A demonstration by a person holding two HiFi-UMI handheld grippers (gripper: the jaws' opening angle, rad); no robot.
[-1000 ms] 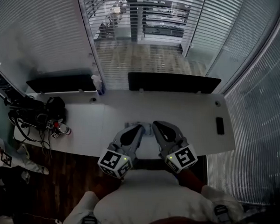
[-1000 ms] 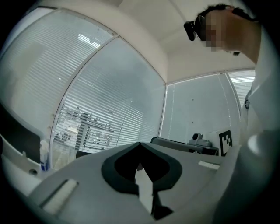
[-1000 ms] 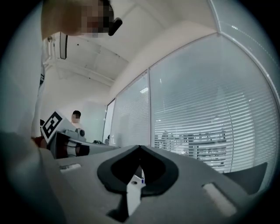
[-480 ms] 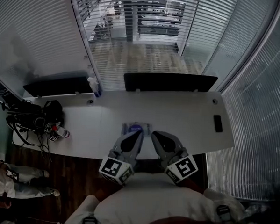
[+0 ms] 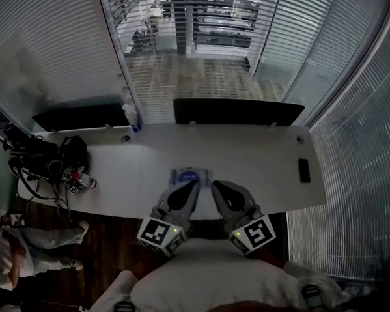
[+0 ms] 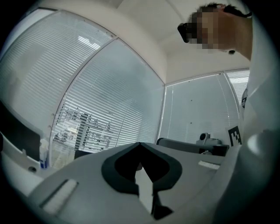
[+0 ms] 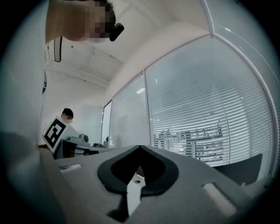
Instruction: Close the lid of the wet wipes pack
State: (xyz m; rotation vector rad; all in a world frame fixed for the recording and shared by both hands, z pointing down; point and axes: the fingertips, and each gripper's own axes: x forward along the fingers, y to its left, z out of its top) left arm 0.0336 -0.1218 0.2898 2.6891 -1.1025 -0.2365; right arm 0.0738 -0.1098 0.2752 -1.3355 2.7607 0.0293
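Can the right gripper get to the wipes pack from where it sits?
Probably yes. The wet wipes pack lies on the table just ahead of the right gripper, nothing between them. The left gripper sits beside it, not across its path.

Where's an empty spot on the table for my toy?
The widest bare patch is between the wipes pack and the small black device. Another lies between the pack and the black bag. The left end is crowded with cables and a bottle.
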